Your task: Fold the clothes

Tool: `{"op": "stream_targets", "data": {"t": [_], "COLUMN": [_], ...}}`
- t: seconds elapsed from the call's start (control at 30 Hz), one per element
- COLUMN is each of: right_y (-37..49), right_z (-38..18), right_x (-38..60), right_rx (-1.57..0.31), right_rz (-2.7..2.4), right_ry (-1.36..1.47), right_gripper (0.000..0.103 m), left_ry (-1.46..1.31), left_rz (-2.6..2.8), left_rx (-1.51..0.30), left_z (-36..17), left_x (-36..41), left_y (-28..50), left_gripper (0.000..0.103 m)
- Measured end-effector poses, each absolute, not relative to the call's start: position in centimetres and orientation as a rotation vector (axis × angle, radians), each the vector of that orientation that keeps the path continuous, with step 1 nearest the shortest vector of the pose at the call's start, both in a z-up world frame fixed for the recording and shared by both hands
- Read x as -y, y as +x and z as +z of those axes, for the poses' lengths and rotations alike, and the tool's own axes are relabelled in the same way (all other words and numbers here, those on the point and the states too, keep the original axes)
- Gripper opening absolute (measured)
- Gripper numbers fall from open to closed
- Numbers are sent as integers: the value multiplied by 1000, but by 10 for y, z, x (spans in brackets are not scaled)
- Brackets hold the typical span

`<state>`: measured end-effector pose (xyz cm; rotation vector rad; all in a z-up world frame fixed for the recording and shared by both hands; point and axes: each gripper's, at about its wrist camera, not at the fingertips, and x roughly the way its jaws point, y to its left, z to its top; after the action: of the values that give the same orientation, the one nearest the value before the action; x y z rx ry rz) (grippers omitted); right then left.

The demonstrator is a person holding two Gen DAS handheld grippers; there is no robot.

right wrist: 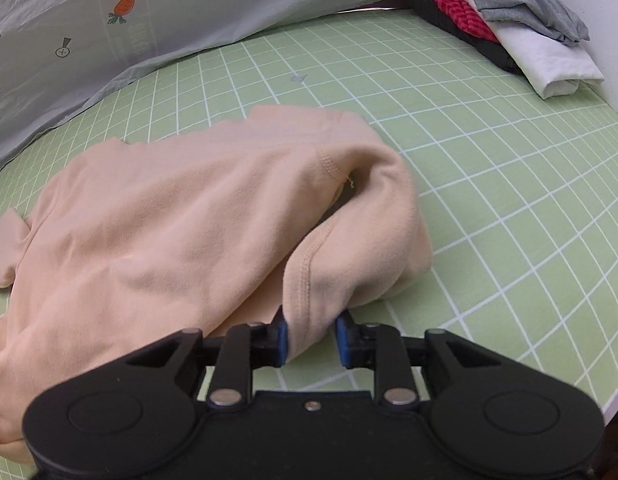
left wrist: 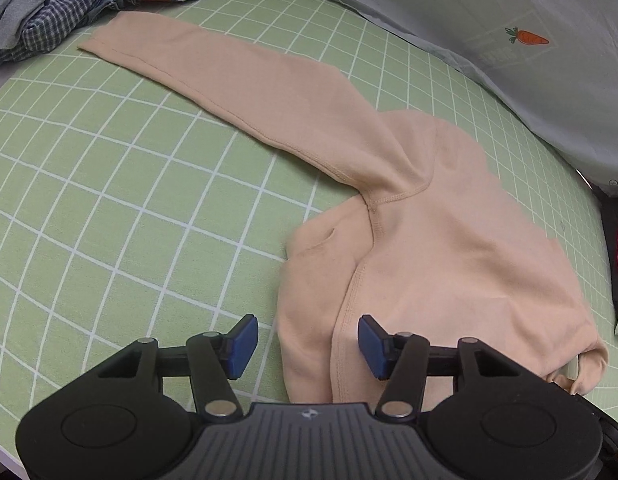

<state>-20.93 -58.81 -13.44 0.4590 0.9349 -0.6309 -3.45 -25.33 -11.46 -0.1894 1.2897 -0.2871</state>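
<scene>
Green-checked bed (left wrist: 109,200), peach top (left wrist: 429,240) mid-fold.
Right gripper (right wrist: 311,338) fingers pinch its sleeve cuff (right wrist: 309,288); left gripper (left wrist: 308,346) half open, empty, probably grabs the hem next.

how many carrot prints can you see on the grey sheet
1: the carrot print sits on the grey sheet beyond the peach top; the right wrist view shows the same one. Folds may hide more.

Bed with green white-gridded sheet (left wrist: 109,200), pale grey carrot-print quilt (right wrist: 89,20) bunched along its far edge, white wall (right wrist: 613,40) by the far right corner, even soft light
</scene>
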Motion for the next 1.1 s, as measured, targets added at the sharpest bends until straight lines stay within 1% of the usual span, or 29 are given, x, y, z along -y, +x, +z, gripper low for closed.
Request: {"op": "stream_targets", "data": {"t": [0.03,0.07,0.1,0.23,0.4,0.57,0.6,0.63,0.67,0.7,0.73,0.77,0.8,0.83,0.87,0.9,0.93,0.97,1.0,1.1], "right_y": [-206,-203,-200,-184,-168,-156,-154,-151,-144,-136,-131,-131,-133,-136,-140,-144,-148,-150,-152,-157], "right_z": [-133,-130,-128,-110,-71,-39,-33,-35,-43,-58,-71,-82,-93,-95,-95,-95,-94,-95,-96,-109], "right_x": [591,594,598,622,644,656,658,659,660,662,665,664,663,662,660,658,658,660,662,670], "right_rx": [-929,-917,-903,-834,-723,-590,-562,-573,-639,-770,-872,-922,-962,-968,-965,-961,-944,-927,-910,-866], "right_rz": [-628,-633,-639,-699,-784,-872,-887,-886,-866,-823,-781,-751,-723,-700,-678,-656,-651,-646,-639,-629], "right_ry": [450,435,418,300,-25,-374,-444,-474,-497,-523,-532,-509,-480,-408,-328,-247,-150,-37,77,413], "right_gripper": [13,12,11,10,5,5,6,6,10,21,25,26,30,34,46,62,70,80,82,82], "left_ry": [-202,-215,-227,-265,-338,-417,-421,-415,-384,-345,-311,-294,-282,-278,-275,-267,-257,-247,-240,-230], "left_rz": [-291,-296,-304,-329,-281,-211,-211,-209,-199,-181,-168,-165,-167,-167,-168,-171,-176,-181,-185,-192], "left_rx": [-1303,-1315,-1323,-1329,-1299,-1266,-1265,-1262,-1258,-1249,-1236,-1222,-1208,-1194,-1180,-1170,-1161,-1159,-1161,-1187], "left_z": [-119,-123,-126,-135,-133,-129,-128,-128,-125,-122,-119,-115,-111,-107,-103,-100,-97,-96,-97,-103], "left_x": [254,255,256,260,250,237,238,239,243,247,250,252,253,253,253,254,255,258,261,270], "left_y": [-30,-26,-22,-17,-17,-17,-18,-19,-19,-19,-18,-16,-15,-13,-11,-8,-5,-2,3,15], "left_gripper": [43,18,6,4,4,5,5,6,9,9,10,18,30,35,45,52,56,60,61,61]}}
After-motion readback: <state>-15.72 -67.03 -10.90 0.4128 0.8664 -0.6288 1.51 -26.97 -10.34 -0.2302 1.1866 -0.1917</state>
